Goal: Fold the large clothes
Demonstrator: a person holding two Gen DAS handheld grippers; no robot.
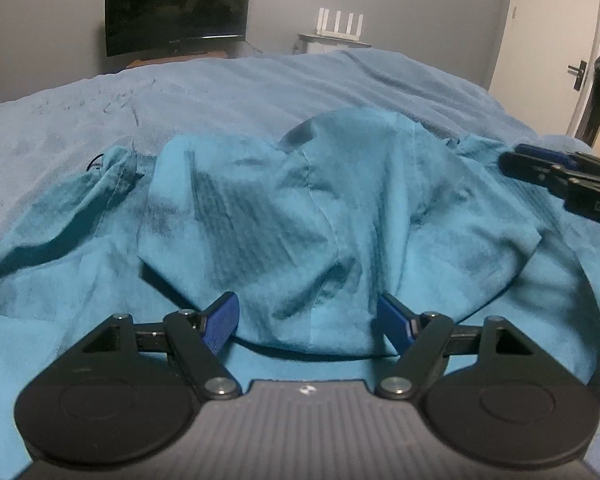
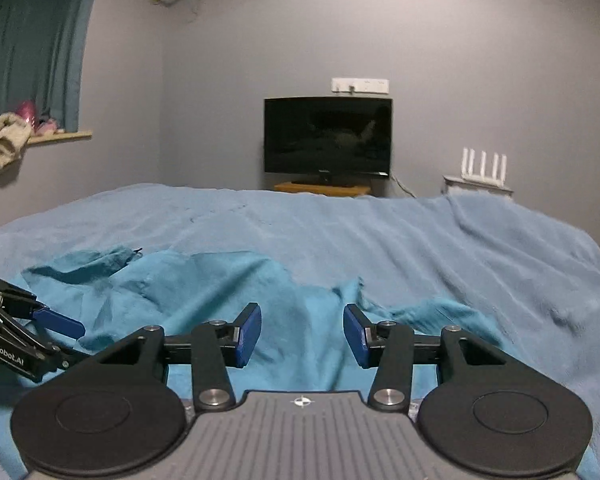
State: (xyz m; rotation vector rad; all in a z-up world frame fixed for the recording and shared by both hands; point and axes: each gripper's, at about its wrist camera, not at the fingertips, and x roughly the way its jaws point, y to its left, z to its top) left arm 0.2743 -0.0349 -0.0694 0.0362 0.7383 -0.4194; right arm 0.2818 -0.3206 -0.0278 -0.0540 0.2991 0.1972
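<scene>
Grey walls back a bed (image 2: 420, 240) under a fuzzy light-blue blanket, where a thin, crumpled teal garment (image 1: 300, 208) lies bunched. Left tool (image 1: 306, 322) tilts downward, right tool (image 2: 302, 334) near level; both gape, empty.

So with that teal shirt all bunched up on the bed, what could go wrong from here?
1. The teal garment lies in a crumpled, layered heap, so the open left gripper might pinch several layers at once and fold it crooked.
2. The right gripper also stands open, with cloth between its pads but not pressed; it could close on a wrinkle rather than an edge.
3. Tugging may drag the soft blue blanket underneath.
</scene>
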